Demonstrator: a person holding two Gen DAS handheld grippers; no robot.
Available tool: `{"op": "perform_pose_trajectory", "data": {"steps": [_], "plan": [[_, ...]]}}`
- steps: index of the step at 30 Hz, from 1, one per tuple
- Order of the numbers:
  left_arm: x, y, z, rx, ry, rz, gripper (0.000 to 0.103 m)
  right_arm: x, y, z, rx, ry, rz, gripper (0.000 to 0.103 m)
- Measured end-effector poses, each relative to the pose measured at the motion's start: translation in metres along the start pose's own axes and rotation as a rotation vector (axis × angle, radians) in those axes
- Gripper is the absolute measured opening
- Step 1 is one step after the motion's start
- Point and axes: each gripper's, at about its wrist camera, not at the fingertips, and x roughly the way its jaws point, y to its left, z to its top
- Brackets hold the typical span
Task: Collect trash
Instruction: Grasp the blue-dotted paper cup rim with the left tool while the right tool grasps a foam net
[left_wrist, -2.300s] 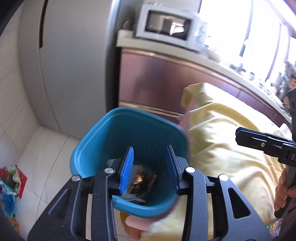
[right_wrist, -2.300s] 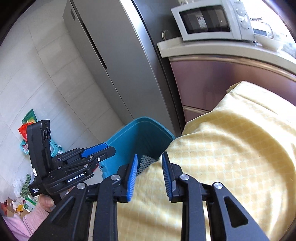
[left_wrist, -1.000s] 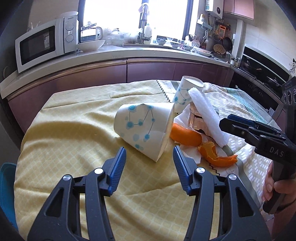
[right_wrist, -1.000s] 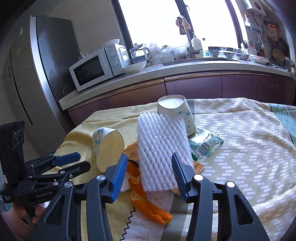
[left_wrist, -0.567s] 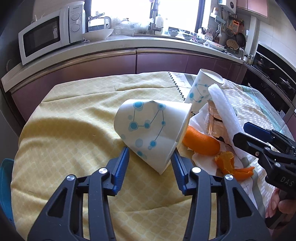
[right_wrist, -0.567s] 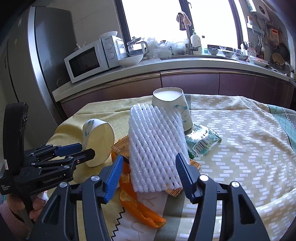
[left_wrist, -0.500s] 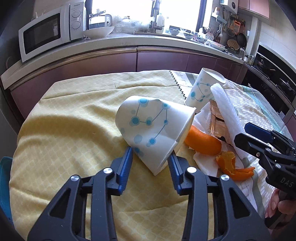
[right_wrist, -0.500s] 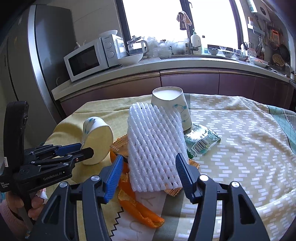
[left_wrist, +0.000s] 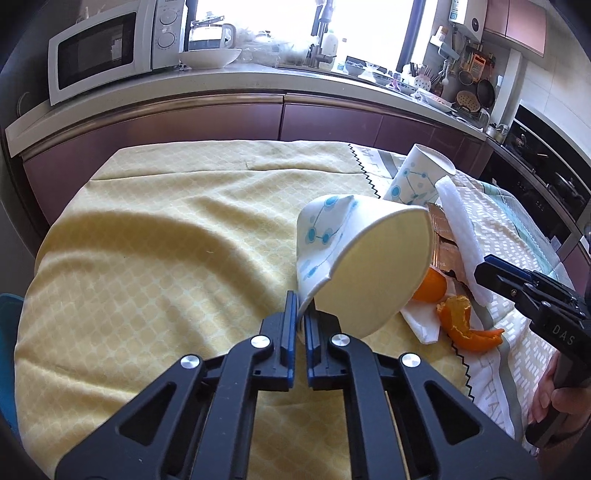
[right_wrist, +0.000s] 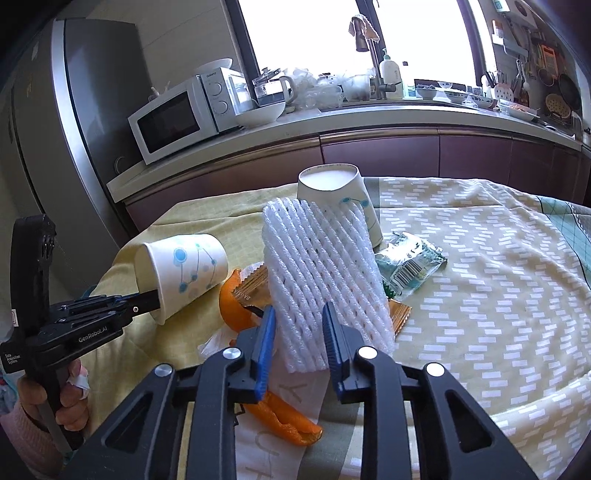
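Note:
A tipped paper cup (left_wrist: 362, 258) with blue dots lies on the yellow tablecloth (left_wrist: 147, 258), mouth toward the left wrist camera. My left gripper (left_wrist: 301, 314) is shut on its near rim, the wall pinched between the pads; the right wrist view shows the same cup (right_wrist: 184, 273) and left gripper (right_wrist: 147, 299). A white foam net sleeve (right_wrist: 317, 266) stands on edge over the trash pile. My right gripper (right_wrist: 298, 310) is closing on its lower end, both pads squeezing the foam. Orange peel (right_wrist: 280, 417) lies under the right gripper.
A second paper cup (right_wrist: 332, 192) stands upside down behind the foam. A green-white wrapper (right_wrist: 410, 266), a brown wrapper (left_wrist: 443, 243) and a tissue (left_wrist: 421, 325) lie nearby. The blue bin's edge (left_wrist: 7, 332) shows at far left. Behind the table runs the kitchen counter (left_wrist: 258, 81).
Left jaws closed from around the cup onto its rim, and the cup turned mouth toward the camera. Right jaws closed in and now squeeze the foam net's lower end.

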Motion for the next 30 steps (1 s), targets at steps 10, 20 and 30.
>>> {"op": "perform_pose_trajectory", "data": {"steps": [10,20,30], "plan": [[-0.022,0.011,-0.008,-0.015,-0.034,-0.009,0.004,-0.011,-0.003,-0.001,0.030,-0.031,0.041,0.012],[-0.045,0.018,-0.015,-0.014,-0.066,-0.020,0.004,-0.037,-0.006,0.004,0.072,-0.095,0.109,0.011],[-0.073,0.032,-0.023,-0.012,-0.097,-0.004,0.004,-0.049,0.022,0.009,0.031,-0.124,0.228,0.011]]}}
